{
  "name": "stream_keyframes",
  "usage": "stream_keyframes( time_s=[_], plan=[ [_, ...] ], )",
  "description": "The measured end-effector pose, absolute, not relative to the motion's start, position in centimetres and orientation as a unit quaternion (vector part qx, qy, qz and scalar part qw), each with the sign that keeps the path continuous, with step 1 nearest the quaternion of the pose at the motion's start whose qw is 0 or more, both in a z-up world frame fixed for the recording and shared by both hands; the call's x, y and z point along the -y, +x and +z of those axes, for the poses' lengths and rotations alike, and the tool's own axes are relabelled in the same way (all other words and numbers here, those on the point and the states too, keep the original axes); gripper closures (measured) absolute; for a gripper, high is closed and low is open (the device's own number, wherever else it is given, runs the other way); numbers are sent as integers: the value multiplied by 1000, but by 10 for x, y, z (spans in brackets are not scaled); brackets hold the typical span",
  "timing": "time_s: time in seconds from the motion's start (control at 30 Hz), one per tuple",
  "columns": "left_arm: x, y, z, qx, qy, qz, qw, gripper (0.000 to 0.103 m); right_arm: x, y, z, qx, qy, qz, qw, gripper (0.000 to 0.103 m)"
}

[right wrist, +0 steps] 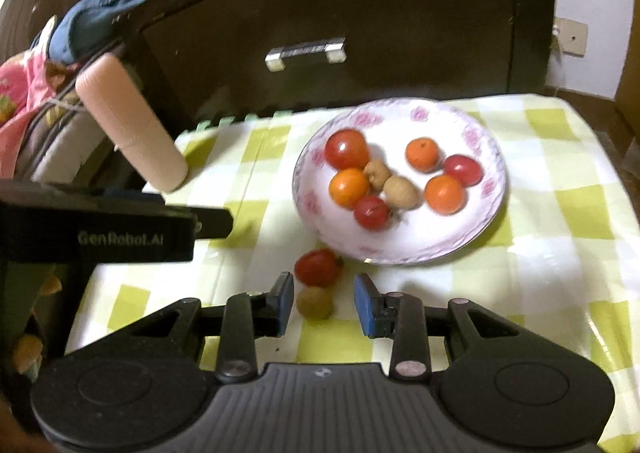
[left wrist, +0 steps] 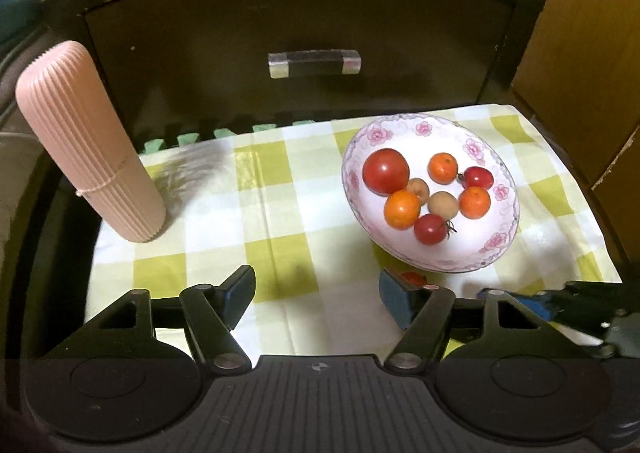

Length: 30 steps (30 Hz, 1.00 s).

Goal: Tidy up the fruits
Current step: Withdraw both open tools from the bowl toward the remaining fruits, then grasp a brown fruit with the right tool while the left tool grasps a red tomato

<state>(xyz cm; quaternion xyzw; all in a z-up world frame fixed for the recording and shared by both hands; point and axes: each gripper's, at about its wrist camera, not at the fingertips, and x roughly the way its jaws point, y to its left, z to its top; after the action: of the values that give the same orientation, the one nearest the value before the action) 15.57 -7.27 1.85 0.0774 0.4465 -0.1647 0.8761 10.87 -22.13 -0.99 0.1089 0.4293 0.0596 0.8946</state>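
Inside, plate [right wrist: 400,249] holds seven fruits; two fruits [right wrist: 318,267] lie outside.

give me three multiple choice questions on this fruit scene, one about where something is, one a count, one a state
1. Where is the small brown fruit off the plate?
A. between the right gripper fingers
B. on the drawer handle
C. on the pink case

2. How many orange fruits lie on the plate?
A. one
B. three
C. six

3. How is the left gripper?
A. shut on a tomato
B. shut on nothing
C. open and empty

A: it lies on the cloth between the blue pads.
B: three orange ones show.
C: its fingers stand wide apart over bare cloth.
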Motion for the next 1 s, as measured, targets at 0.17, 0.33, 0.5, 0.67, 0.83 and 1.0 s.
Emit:
stream_keyframes(
  time_s=[0.17,0.33,0.5,0.67,0.83,1.0],
  plan=[
    [76,157,15,-449,80,-172,873,27,209,117,-21,-439,94,72,891,71],
    [74,160,11,-454,80,-171,871,27,198,127,-39,-451,76,76,886,71],
    [74,164,5,-462,81,-171,866,27,197,132,-49,-444,71,70,890,73],
    [79,164,3,-466,86,-180,862,27,197,133,-51,-450,68,80,887,77],
    [86,163,0,-470,93,-199,855,27,205,124,-48,-459,65,74,883,77],
    [101,167,-11,-484,90,-231,839,27,223,109,-39,-467,61,62,880,77]
  ],
)
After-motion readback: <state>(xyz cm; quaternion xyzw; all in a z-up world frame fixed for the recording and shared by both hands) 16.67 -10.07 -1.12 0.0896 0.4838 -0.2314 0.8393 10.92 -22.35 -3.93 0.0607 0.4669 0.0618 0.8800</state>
